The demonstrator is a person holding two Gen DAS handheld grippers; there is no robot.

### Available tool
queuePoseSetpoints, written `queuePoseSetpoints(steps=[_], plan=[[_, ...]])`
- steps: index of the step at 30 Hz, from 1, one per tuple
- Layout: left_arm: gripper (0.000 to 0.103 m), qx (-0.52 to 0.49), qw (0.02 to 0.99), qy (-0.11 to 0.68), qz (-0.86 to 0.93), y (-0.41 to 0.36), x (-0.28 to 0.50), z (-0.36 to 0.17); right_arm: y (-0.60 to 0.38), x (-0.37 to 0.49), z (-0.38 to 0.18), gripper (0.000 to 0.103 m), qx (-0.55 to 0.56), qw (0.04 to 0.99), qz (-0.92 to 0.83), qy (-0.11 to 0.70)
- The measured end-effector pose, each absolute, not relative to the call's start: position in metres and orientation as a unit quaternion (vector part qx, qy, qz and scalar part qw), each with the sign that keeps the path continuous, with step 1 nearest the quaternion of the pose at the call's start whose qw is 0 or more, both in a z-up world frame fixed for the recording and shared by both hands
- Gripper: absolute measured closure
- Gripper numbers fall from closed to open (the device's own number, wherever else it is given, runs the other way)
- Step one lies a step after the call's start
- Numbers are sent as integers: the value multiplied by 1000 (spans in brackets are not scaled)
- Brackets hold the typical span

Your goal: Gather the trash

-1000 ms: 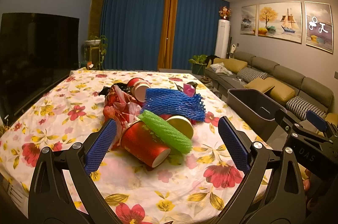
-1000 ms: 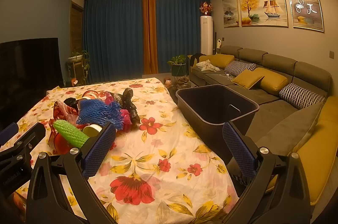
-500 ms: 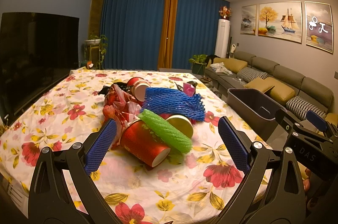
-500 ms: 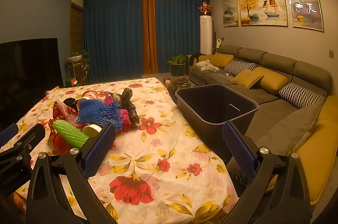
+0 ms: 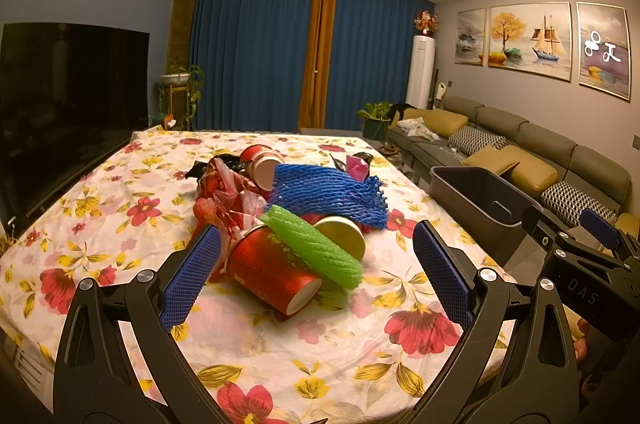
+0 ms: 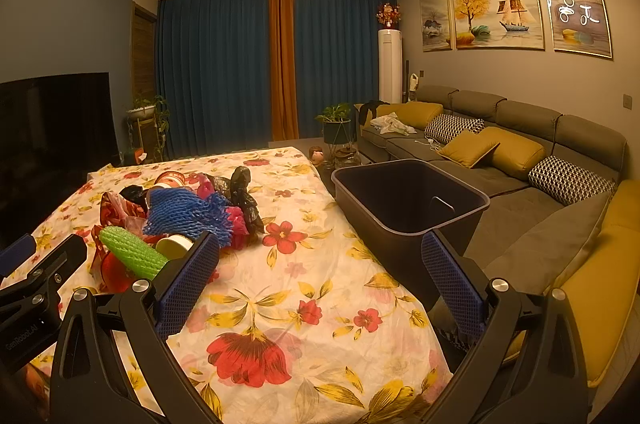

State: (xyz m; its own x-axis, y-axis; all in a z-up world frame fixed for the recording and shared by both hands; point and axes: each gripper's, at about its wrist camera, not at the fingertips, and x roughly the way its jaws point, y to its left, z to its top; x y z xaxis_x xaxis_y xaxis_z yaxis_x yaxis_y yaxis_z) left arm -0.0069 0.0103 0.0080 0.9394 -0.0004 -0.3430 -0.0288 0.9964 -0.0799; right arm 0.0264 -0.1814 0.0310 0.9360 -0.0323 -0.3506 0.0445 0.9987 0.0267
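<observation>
A heap of trash lies on the floral tablecloth point(image 5: 120, 208): a red paper cup point(image 5: 272, 270) on its side, a green foam net point(image 5: 316, 248) across it, a blue foam net point(image 5: 328, 194), red plastic wrap point(image 5: 224, 188), more cups and black bags behind. My left gripper point(image 5: 316, 278) is open and empty, just short of the red cup. My right gripper point(image 6: 320, 284) is open and empty over the cloth, with the heap point(image 6: 180, 220) at its left and a dark grey bin point(image 6: 408, 200) ahead to the right.
The bin point(image 5: 480, 200) stands off the table's right edge, before a grey sofa point(image 6: 520, 152) with yellow cushions. A dark TV point(image 5: 60, 112) stands left of the table. Blue curtains and potted plants are at the back.
</observation>
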Motion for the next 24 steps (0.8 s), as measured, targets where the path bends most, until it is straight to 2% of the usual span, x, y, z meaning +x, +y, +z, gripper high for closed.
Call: queuePoseSetpoints(steps=[24], plan=[[8, -43, 984, 175, 8, 11, -6, 8, -183, 25, 31, 5, 18, 984, -21, 176]])
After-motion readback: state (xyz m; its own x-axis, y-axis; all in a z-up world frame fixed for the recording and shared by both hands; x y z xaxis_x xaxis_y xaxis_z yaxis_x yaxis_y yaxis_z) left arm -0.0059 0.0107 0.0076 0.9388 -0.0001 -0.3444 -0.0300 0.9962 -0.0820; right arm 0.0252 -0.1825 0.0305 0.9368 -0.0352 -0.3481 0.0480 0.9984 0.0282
